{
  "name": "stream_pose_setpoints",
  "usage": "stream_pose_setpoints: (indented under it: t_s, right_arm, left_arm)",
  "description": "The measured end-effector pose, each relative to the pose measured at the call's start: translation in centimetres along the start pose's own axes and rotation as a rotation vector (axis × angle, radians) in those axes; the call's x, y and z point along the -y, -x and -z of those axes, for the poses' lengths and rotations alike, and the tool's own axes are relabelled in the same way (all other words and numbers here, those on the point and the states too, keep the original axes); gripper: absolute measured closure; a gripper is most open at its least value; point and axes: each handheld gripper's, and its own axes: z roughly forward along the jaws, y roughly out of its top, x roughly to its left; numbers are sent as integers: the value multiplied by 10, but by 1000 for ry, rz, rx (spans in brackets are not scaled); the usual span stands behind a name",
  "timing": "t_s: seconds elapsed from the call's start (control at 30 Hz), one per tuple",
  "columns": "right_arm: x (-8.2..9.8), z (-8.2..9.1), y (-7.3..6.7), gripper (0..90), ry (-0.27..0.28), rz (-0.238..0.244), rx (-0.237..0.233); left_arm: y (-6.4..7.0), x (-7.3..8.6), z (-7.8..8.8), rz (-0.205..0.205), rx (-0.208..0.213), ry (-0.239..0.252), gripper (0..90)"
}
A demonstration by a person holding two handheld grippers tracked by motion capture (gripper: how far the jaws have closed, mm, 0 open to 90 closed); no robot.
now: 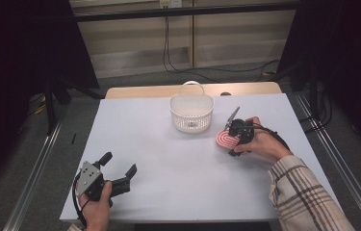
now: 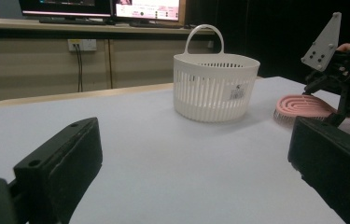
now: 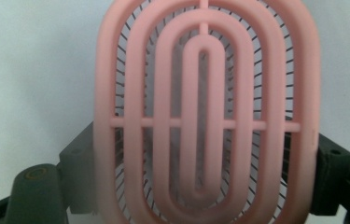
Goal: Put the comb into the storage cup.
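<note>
A pink oval hairbrush (image 1: pixel 224 138) with concentric ribs lies right of the table's middle. My right gripper (image 1: pixel 229 140) reaches over it from the right, a hand in a plaid sleeve holding it. In the right gripper view the brush (image 3: pixel 203 116) spans the gap, and both black jaws sit against its long sides. From the left gripper view, the brush (image 2: pixel 298 106) is low over the table under the right gripper (image 2: pixel 326 105). My left gripper (image 1: pixel 119 163) rests near the front left edge, jaws wide apart (image 2: pixel 196 163) with nothing between them.
A white slotted basket (image 1: pixel 191 115) with an upright handle stands at the back centre, just left of the brush; the left gripper view shows the basket (image 2: pixel 210 88) too. A white sheet (image 1: pixel 168 163) covers the table. Dark stands and cables flank it.
</note>
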Motion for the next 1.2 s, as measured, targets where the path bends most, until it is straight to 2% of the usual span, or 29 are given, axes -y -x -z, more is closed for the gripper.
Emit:
stream_pose_setpoints:
  t_s: [0.87,1.2]
  right_arm:
    - [7,13,5,196,-9,-62,4]
    - [7,21,5,196,20,-71,24]
  left_arm:
    - [0,0,0,-3,-2,-8,30]
    - [0,0,0,-4,-3,-7,29]
